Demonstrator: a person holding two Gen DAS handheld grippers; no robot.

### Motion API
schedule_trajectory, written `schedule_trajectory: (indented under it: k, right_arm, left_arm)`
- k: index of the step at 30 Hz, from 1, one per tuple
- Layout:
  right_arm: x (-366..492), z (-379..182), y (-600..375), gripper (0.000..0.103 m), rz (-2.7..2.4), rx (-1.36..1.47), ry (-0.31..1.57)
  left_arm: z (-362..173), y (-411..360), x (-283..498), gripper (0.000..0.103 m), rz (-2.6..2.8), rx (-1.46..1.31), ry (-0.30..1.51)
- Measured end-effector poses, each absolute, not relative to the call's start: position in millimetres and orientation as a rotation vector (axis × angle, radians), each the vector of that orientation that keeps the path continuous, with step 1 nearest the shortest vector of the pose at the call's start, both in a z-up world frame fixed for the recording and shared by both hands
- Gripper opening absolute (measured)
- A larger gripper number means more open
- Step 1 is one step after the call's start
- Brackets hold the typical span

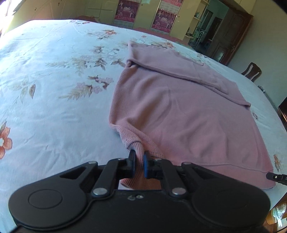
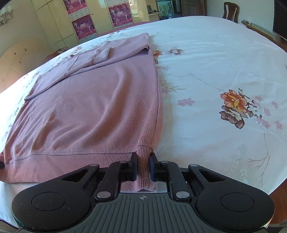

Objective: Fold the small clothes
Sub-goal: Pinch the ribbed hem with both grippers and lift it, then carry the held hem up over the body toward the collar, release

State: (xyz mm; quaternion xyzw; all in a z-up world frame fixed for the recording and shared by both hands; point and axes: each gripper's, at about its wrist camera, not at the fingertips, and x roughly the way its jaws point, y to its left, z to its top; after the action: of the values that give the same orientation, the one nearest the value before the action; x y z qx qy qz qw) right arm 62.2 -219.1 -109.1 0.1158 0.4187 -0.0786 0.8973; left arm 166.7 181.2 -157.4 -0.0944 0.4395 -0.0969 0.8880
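Observation:
A pink ribbed sweater point(image 1: 179, 107) lies flat on the floral bedsheet point(image 1: 53, 89), sleeves folded across its upper part. My left gripper point(image 1: 139, 156) is shut on the sweater's near left hem corner. In the right wrist view the sweater point(image 2: 93, 107) fills the left half, and my right gripper point(image 2: 143, 157) is shut on its near right hem corner. The tip of the right gripper point(image 1: 274, 177) shows at the right edge of the left wrist view.
The bedsheet point(image 2: 215, 71) stretches wide to the right of the sweater. Yellow wardrobes with posters point(image 1: 161, 16) stand behind the bed. A wooden chair point(image 1: 251, 71) and a dark doorway point(image 1: 224, 35) are at the far right.

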Motion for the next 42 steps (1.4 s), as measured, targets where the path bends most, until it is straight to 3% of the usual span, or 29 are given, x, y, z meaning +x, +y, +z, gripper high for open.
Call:
schedule_trajectory:
  k: [8,16,27,33,36,38,40,41,42]
  right_arm:
    - [76.8,-53.0,-232.3,0.010,-0.154,0.447,0.680]
    - [178.1,-15.5,-254.5,0.010,-0.131,0.470,0.566]
    - [352.1,-21.1,-290.3,0.009,-0.109,0.498,0.566]
    - [415.7,-61.2,-317.4,0.009,-0.144,0.548,0.679]
    - [427.0,-72.9,-323.8,0.010,-0.145,0.547,0.709]
    - [429.4,-76.1,-327.5,0.010,-0.154,0.546,0.712]
    - [432.6,-77.4,-330.1,0.010,-0.146,0.547,0.713]
    - [432.5,-76.2,-331.2,0.011,-0.148,0.540,0.709]
    - [431.7,-73.7,-331.7,0.021,-0.156,0.525,0.696]
  left_arm:
    - [-113.7,167.1,217.0,0.008,-0.301,-0.207,0.790]
    - [-92.8,148.3,310.8,0.006,-0.276,-0.249,0.694]
    - [-104.4,118.5,458.6,0.005,-0.193,-0.302,0.678]
    - [-141.8,110.9,516.1,0.007,-0.097,-0.257,0.796]
    - [-154.4,105.4,525.3,0.020,-0.097,-0.182,0.833]
    - [-154.8,106.4,527.7,0.040,-0.107,-0.152,0.830]
    - [-148.9,111.8,525.7,0.096,-0.101,-0.142,0.800]
    - [-144.3,114.6,521.9,0.101,-0.099,-0.137,0.768]
    - [-139.3,117.4,519.4,0.101,-0.105,-0.128,0.747]
